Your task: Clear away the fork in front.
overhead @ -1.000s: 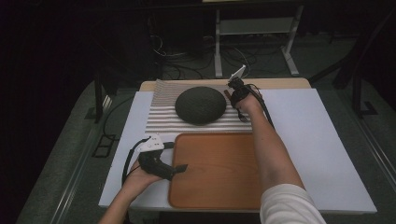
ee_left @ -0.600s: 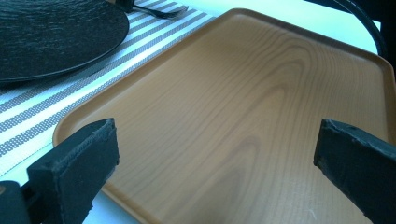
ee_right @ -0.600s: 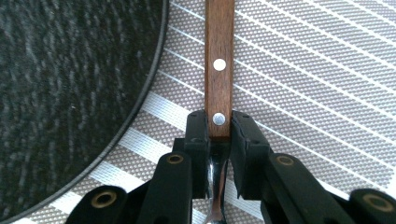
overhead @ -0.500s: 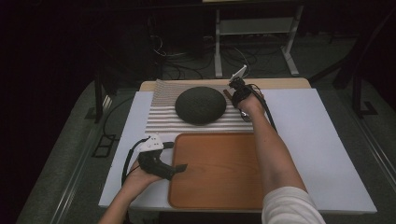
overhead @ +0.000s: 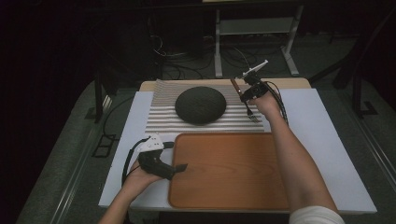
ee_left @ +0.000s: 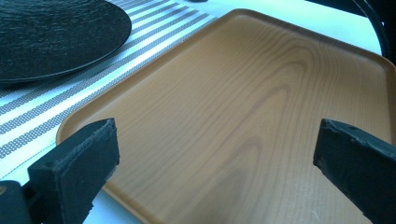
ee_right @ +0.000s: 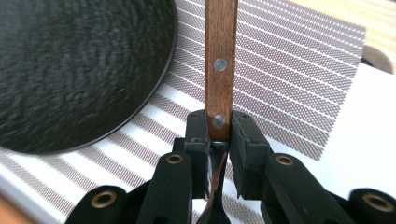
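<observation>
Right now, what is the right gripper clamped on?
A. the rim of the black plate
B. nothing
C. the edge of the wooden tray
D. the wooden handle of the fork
D: the right gripper has its jaws closed on the fork at its wooden handle, beside the black plate.

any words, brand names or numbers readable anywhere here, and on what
None: no readable text in any view.
The fork handle shows two plain rivets, no stamp.
The wooden tray shows bare grain only.
The black plate and striped placemat carry no print.
The left gripper and right gripper show no legible label; any marking on them in the high view is too small to tell.
</observation>
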Demonstrator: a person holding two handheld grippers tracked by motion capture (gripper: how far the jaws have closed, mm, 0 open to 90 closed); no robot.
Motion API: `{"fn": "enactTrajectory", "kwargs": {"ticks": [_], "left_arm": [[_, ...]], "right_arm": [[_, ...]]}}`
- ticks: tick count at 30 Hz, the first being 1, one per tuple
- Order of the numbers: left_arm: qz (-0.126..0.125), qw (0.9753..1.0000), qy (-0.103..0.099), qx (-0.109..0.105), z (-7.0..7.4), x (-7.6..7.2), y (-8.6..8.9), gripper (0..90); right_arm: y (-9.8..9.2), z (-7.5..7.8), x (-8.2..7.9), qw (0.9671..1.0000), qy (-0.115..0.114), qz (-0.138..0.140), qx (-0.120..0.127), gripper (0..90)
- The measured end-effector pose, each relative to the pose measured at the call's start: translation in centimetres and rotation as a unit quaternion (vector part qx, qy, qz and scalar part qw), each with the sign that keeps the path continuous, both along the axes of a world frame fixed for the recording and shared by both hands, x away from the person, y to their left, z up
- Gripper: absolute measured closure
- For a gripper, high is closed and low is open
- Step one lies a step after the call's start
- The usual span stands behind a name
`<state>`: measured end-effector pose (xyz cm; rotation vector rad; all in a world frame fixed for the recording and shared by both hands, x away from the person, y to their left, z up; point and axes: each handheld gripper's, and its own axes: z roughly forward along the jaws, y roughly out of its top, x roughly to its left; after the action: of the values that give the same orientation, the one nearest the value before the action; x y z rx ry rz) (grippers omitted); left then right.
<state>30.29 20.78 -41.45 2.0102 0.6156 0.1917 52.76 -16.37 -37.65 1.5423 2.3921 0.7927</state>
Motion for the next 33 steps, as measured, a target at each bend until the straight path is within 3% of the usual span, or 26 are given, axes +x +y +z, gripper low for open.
{"fn": "enactTrajectory", "kwargs": {"ticks": [5, 16, 27, 33], "left_arm": [[-0.001, 1.0000, 0.000, 0.002, 0.0, 0.0, -0.1, 0.0], [0.005, 1.0000, -0.002, 0.003, 0.0, 0.1, 0.0, 0.0], [0.005, 0.9999, -0.004, 0.014, -0.2, 0.0, -0.3, 0.0], [0.004, 0.9998, -0.003, 0.018, -0.3, -0.1, -0.6, 0.0]], "right_arm": [[-1.8, 1.0, -2.9, 0.9986, -0.026, 0.017, 0.043, 77.1], [-3.8, 1.2, -8.3, 0.9919, -0.066, 0.047, 0.098, 77.1], [-4.3, 1.0, -12.9, 0.9831, -0.095, 0.079, 0.135, 77.1], [-4.6, 0.8, -14.9, 0.9806, -0.102, 0.095, 0.137, 77.1]]}}
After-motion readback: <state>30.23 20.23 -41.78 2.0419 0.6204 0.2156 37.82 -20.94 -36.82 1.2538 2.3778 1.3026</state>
